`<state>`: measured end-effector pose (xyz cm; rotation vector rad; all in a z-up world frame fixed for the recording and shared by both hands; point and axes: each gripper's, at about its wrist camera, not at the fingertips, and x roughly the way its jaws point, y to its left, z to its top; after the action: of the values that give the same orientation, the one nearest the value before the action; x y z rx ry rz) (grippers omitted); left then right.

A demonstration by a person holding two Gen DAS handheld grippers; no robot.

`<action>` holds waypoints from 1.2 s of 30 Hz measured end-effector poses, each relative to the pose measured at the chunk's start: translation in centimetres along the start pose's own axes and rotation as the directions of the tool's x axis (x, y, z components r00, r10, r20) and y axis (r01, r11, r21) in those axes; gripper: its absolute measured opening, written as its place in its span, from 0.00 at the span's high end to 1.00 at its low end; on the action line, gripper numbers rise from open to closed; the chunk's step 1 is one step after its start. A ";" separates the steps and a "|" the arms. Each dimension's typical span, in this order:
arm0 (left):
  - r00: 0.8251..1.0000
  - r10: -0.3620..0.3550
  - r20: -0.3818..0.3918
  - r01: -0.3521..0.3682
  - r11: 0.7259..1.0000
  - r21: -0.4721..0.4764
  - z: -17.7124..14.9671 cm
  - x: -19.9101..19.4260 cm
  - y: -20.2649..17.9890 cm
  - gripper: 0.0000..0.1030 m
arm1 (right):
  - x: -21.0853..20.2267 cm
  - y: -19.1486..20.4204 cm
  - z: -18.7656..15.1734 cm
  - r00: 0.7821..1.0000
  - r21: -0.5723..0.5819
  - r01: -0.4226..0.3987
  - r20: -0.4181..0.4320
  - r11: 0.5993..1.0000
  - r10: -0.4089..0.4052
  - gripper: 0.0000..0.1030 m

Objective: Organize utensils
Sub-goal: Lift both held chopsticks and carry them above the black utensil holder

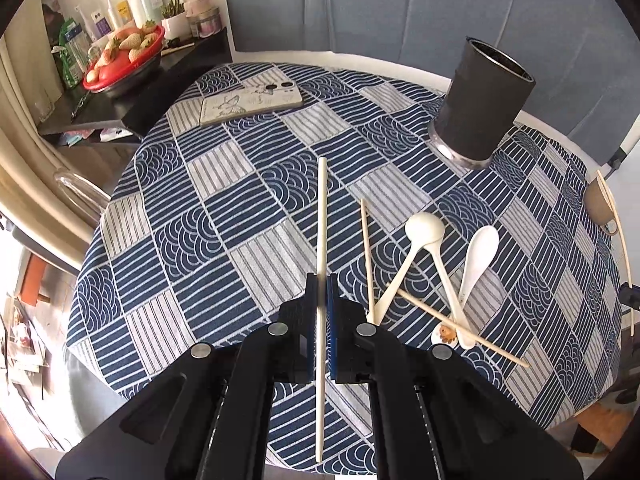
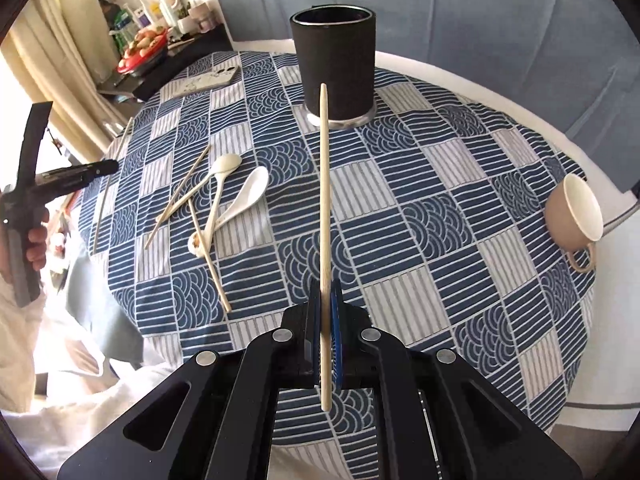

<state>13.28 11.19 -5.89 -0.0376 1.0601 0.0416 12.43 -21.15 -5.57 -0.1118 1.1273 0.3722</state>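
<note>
A round table (image 2: 460,76) with a white rim carries a blue and grey patterned cloth (image 2: 400,208). On the cloth stand a black holder (image 2: 334,68) and, near the edge, a beige cup (image 2: 576,216) tipped on its side. A phone (image 1: 250,102), three white spoons (image 1: 424,226) and three loose chopsticks (image 1: 367,256) lie on it.

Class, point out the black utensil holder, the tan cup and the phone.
black utensil holder (image 2: 334,68), right wrist view, front wall.
tan cup (image 2: 560,210), right wrist view, outer side.
phone (image 1: 250,102), left wrist view, patterned back.
</note>
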 end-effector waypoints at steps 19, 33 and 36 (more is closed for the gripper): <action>0.971 -0.167 0.173 0.144 0.980 0.139 14.1 -2.7 -5.3 0.95 | -4.1 -1.3 11.2 0.977 -0.218 0.211 0.043 0.953 -0.207 0.96; 0.889 -0.392 0.235 0.334 0.908 0.251 23.8 -1.1 -10.5 0.95 | -2.6 0.6 19.2 0.921 -0.458 0.349 0.008 0.817 -0.389 0.96; 0.872 -0.430 0.235 0.365 0.890 0.274 25.3 -0.5 -11.7 0.95 | -1.9 1.1 20.3 0.917 -0.485 0.347 -0.005 0.803 -0.400 0.96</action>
<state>35.69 0.76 6.98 -0.0478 0.7387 -0.4388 28.84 -15.03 5.02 -0.7924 1.0692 0.2816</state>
